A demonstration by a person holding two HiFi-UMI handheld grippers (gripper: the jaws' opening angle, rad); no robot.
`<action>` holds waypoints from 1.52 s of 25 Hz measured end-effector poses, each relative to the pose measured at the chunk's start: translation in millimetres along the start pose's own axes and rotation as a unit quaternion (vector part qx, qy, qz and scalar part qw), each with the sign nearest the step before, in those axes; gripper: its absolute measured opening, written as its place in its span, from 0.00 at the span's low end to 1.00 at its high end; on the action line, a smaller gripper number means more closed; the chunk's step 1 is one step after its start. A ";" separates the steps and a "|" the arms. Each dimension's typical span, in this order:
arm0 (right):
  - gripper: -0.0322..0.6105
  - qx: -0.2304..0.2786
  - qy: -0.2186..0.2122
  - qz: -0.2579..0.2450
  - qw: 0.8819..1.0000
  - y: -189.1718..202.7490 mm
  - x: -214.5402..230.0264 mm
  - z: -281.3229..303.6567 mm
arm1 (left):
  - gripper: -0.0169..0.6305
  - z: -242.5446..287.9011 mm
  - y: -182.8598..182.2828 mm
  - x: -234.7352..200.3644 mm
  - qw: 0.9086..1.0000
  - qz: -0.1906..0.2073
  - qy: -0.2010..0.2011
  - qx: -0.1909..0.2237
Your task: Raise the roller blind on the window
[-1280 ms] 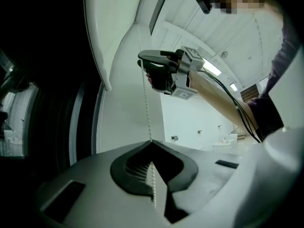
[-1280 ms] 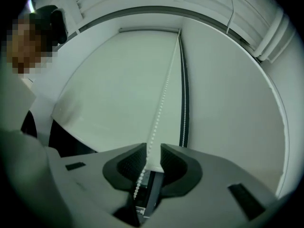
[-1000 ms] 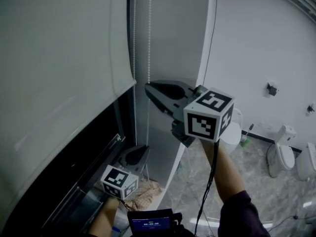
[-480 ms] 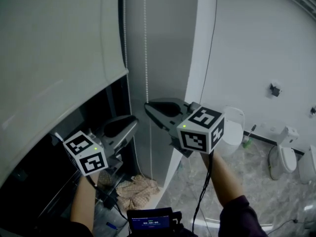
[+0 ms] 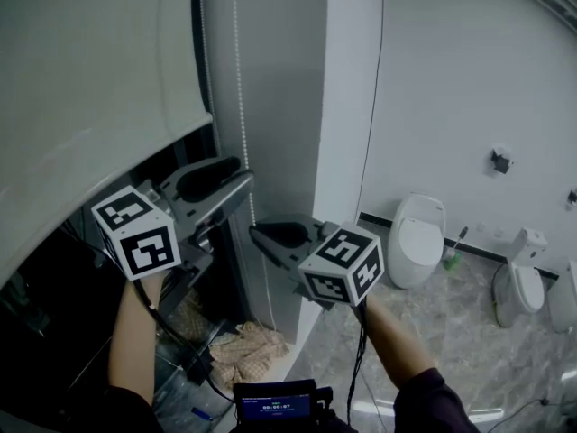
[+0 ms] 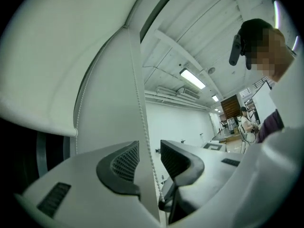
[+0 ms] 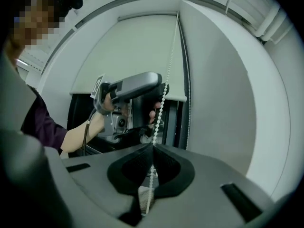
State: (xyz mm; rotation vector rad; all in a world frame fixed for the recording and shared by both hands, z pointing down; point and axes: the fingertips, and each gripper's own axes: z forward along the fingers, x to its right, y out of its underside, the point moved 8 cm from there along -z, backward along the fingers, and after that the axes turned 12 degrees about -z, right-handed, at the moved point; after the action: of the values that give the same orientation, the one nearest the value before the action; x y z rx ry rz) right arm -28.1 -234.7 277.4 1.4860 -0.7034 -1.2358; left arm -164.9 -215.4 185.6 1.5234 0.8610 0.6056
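The right hand-held gripper (image 7: 152,148) has its 2 jaws pressed together on the bead chain (image 7: 161,103), which runs up out of the pinch. The left hand-held gripper (image 6: 149,158) is higher on that chain, with its jaws spread. The chain passes between them without either pad pressing it. The chain hangs just beside the right edge of the roller blind (image 5: 81,88), whose pale sheet covers the upper part of the dark window (image 5: 54,314), with the bottom bar slanting across the head view. Right of the chain stands a white wall pillar (image 5: 347,106). Beyond it the grey marble floor (image 5: 433,350) carries a white toilet (image 5: 416,240) and a 2nd toilet (image 5: 516,285) well apart. A crumpled cloth (image 5: 239,350) lies below the window.
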 end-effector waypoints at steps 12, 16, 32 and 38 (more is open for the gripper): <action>0.07 -0.064 -0.041 0.061 0.995 109.3 -57.8 4.6 | 0.06 1.5 -10.5 6.8 0.999 0.007 -0.030 0.007; 0.07 -0.072 -0.040 0.038 0.996 117.3 -61.9 1.7 | 0.04 -5.6 1.3 -0.6 0.998 -0.028 -0.031 0.038; 0.09 0.141 -0.011 0.048 0.989 -67.6 40.6 -23.5 | 0.04 -10.8 62.2 -6.3 0.999 -0.021 -0.042 0.001; 0.09 0.157 -0.013 0.036 0.987 -119.5 64.7 -8.7 | 0.04 -8.5 90.4 -8.9 0.998 -0.038 -0.031 -0.034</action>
State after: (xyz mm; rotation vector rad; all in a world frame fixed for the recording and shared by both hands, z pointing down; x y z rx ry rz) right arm -20.8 -254.3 142.9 1.6856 -0.9975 -1.1279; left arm -161.1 -217.6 276.7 1.4334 0.8381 0.5237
